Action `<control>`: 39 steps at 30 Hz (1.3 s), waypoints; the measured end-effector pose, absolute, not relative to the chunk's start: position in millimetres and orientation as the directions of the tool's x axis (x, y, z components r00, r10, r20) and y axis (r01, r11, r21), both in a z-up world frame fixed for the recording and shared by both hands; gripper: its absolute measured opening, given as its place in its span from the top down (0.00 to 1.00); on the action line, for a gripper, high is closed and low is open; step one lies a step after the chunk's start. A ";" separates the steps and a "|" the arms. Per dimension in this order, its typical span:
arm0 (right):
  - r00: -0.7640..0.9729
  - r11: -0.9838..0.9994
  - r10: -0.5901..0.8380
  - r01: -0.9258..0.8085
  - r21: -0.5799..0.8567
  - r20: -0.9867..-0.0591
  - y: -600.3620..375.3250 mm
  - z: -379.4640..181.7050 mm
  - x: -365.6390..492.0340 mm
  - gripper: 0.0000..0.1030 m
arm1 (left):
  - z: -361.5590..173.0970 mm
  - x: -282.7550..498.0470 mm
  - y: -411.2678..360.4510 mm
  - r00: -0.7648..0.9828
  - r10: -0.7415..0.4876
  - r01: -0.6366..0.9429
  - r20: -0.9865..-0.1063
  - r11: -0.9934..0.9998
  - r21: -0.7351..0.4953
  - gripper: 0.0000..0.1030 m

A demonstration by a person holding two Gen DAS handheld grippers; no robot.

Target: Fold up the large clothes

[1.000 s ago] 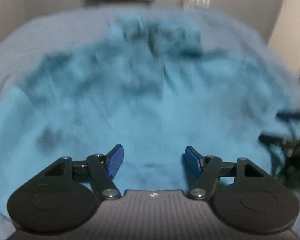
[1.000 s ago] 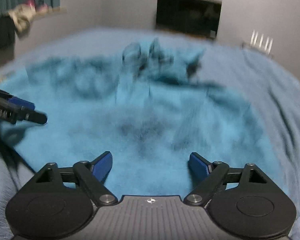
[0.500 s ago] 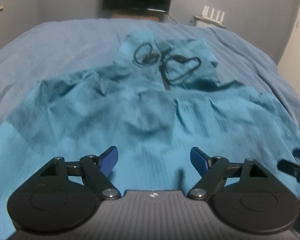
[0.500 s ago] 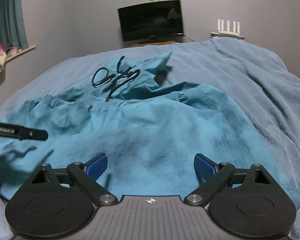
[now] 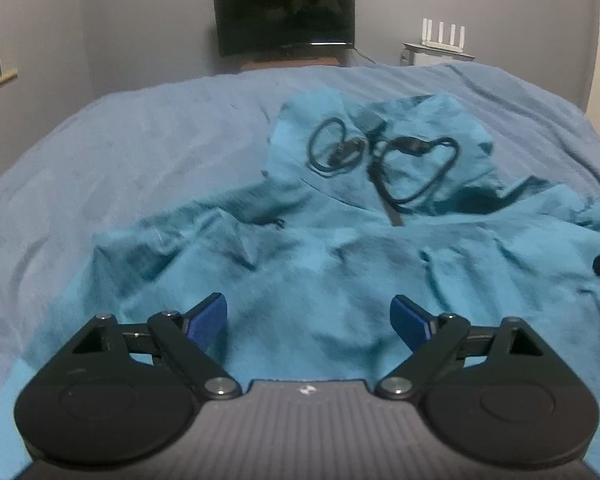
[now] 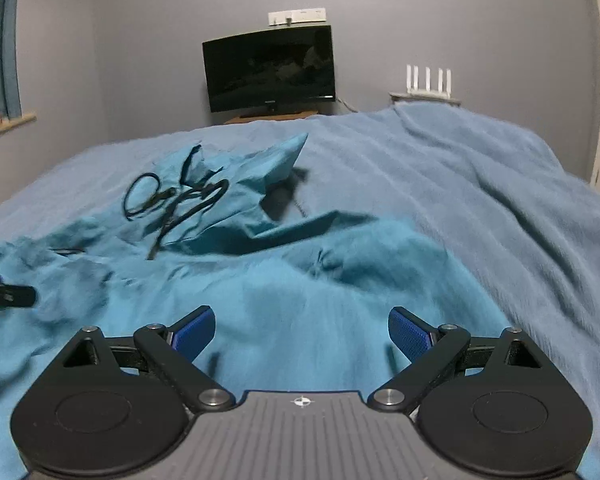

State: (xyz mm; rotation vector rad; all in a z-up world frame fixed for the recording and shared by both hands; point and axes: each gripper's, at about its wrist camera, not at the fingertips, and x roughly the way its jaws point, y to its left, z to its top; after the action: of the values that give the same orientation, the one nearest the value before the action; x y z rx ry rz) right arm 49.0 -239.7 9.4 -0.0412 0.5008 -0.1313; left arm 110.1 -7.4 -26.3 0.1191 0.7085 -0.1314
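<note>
Left tool [image 5: 307, 318]: fingers spread wide, nothing between them, hovering over the near part of the garment. Right tool [image 6: 300, 330]: likewise released and empty, over the garment's right-hand side.

The teal hooded jacket [image 5: 340, 272] lies spread across the blue bed cover [image 5: 140, 140], hood [image 5: 380, 152] at the far end toward the monitor [image 5: 284, 14], with black drawcords [image 5: 380, 160] looped loosely on top of it. The body is rumpled, with creases running across the middle; its right edge meets the cover just beside the right tool.

Assessment: the cloth appears thin, light and limp. It should bunch and slide on the soft cover and will not hold a crease unaided. A single layer may slip from the pads. Recommended hold: the near hem corners or the side seams, one per tool, pinching edge material, not a flat panel. The loose cords are liable to snag; keep clear of them.
</note>
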 end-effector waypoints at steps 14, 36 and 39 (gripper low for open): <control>0.918 0.987 -0.066 0.002 -0.161 -0.391 -247.8 -3.2 98.5 0.06 | -64.3 153.9 33.9 0.711 -0.012 0.055 -0.703 0.998 0.038 0.01; 0.878 0.907 0.110 0.103 0.408 -0.465 -302.6 33.0 332.3 0.14 | -59.7 158.9 49.2 0.803 -0.038 -0.004 -0.595 0.998 -0.068 0.00; 0.867 0.896 0.099 0.136 0.422 -0.489 -301.4 20.6 363.4 0.15 | -60.5 159.3 43.4 0.806 -0.024 0.004 -0.592 0.999 -0.036 0.00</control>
State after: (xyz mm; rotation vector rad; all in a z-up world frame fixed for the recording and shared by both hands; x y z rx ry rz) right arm 363.4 -301.4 20.6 0.4646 0.5271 -0.0198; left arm 159.3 43.4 -60.5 -0.0334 0.6336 -0.0152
